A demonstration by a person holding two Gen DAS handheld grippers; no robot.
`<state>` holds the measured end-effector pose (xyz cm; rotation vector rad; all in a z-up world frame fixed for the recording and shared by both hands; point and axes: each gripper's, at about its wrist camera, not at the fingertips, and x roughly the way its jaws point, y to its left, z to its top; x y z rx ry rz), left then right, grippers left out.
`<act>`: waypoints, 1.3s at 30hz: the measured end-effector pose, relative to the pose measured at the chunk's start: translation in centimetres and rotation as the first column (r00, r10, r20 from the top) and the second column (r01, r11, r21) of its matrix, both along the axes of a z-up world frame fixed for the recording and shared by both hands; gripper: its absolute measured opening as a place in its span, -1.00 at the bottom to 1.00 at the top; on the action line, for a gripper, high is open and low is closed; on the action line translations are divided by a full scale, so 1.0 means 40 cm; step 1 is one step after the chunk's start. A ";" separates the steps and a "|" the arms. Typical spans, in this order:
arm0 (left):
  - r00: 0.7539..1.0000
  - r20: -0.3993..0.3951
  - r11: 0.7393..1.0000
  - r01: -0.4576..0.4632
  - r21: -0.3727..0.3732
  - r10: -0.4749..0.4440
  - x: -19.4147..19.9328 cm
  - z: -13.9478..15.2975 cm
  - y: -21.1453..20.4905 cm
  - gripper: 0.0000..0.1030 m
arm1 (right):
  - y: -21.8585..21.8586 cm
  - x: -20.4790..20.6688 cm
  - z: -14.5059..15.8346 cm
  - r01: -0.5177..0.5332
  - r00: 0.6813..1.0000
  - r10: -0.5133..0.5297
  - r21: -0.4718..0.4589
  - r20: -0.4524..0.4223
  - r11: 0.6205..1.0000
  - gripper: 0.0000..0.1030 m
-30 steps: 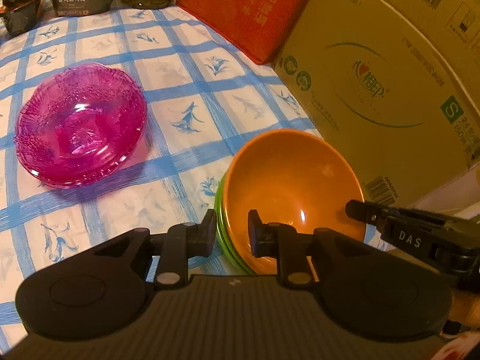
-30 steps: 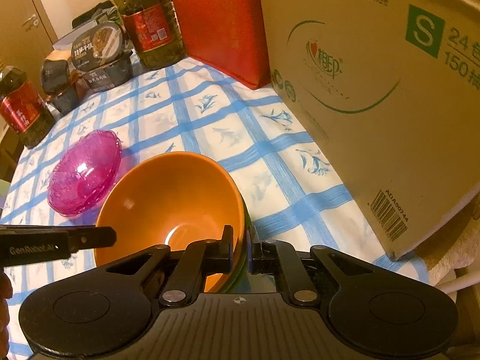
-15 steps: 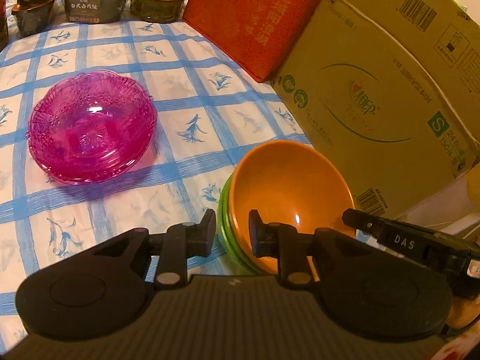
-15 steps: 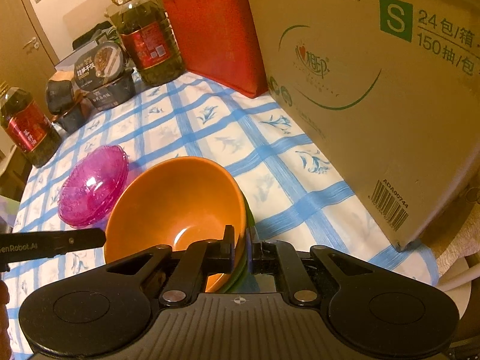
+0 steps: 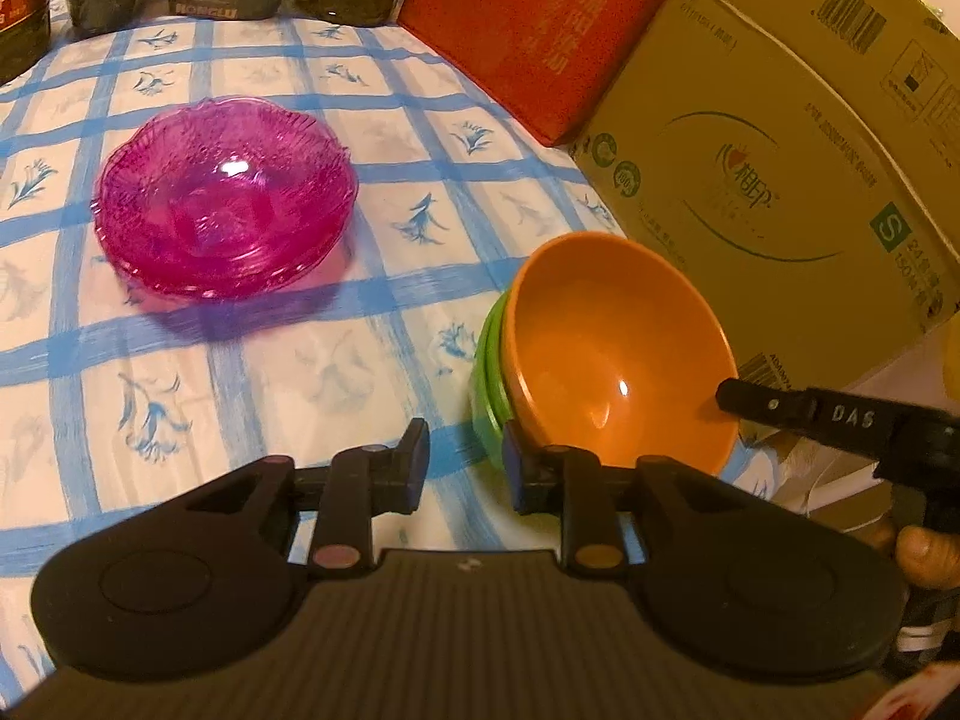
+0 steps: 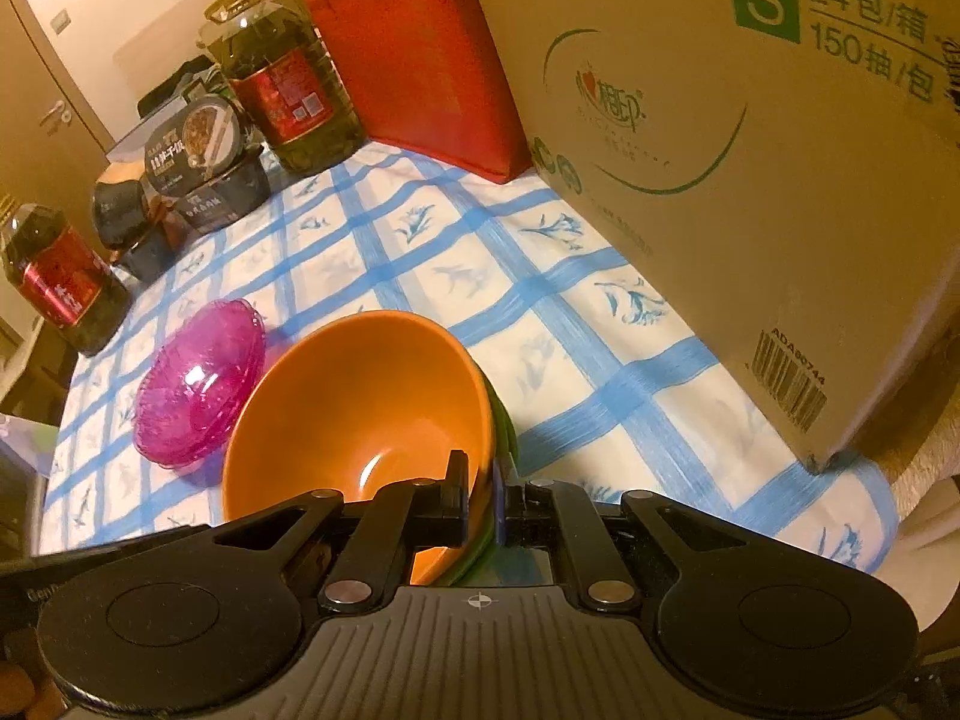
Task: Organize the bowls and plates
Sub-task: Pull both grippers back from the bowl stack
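A large cardboard box (image 6: 750, 180) and a red bag (image 6: 420, 54) line the far edge of a table (image 6: 600, 324) under a blue-checked cloth; only the right wrist view takes in the tall oil bottle (image 6: 282, 78), a smaller bottle (image 6: 60, 282), stacked meal tubs (image 6: 192, 162) and a door behind, while only the left wrist view shows a fingertip (image 5: 924, 552) of the person's other hand. The pink glass bowls (image 5: 225, 192) sit nested well clear of the orange bowl (image 5: 618, 354), which rests inside the green bowls (image 5: 489, 372) near the table's front corner. Compared with a second ago, the left view has drawn back, and the pink bowls appear nearer its centre. The left gripper (image 5: 465, 462) has just been opening; its jaws stand slightly apart beside the green rim with nothing between them. The right gripper (image 6: 480, 498) is pinched onto the near rims of the orange and green bowls.
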<state>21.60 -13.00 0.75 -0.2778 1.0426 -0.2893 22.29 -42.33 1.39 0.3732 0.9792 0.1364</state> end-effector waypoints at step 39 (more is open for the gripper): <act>0.988 0.051 0.985 -0.151 0.088 0.147 -0.303 -0.040 0.046 0.47 | 0.105 -0.287 -0.039 -0.040 0.999 0.040 -0.018 -0.032 0.999 0.20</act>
